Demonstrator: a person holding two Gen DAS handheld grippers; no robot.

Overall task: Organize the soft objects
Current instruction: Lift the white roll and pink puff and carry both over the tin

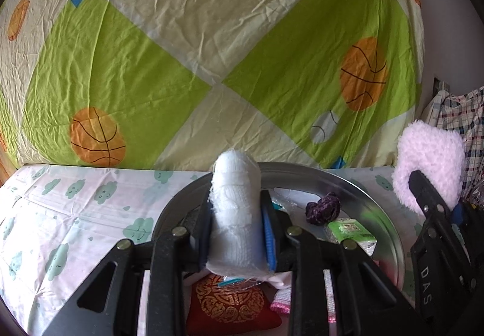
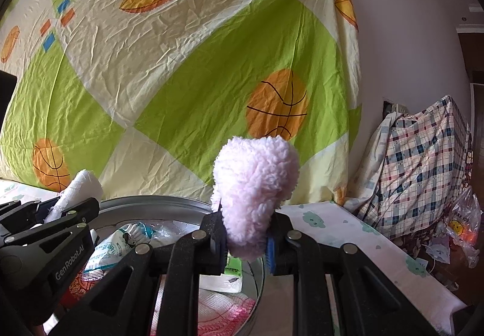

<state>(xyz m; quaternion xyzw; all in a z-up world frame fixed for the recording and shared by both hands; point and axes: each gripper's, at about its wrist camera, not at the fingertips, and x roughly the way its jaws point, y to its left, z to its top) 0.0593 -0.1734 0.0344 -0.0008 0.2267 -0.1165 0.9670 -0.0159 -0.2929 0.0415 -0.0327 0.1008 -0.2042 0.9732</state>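
My left gripper [image 1: 236,233] is shut on a white gauze roll [image 1: 235,209], held upright above a round metal tray [image 1: 357,190]. My right gripper [image 2: 246,240] is shut on a fluffy pale pink plush piece [image 2: 257,184], which stands up over the tray's rim [image 2: 169,202]. In the left wrist view the pink plush [image 1: 429,160] and the right gripper's black finger show at the right edge. In the right wrist view the gauze roll [image 2: 81,187] and the left gripper's arm show at the left.
The tray holds a dark purple scrunchie [image 1: 323,208], a green tissue pack [image 1: 351,231], a red cushion with gold print [image 1: 230,302], pink mesh cloth [image 2: 224,314] and plastic packets [image 2: 112,248]. A basketball-print sheet [image 1: 211,48] hangs behind. A plaid-covered pile [image 2: 423,166] stands at the right.
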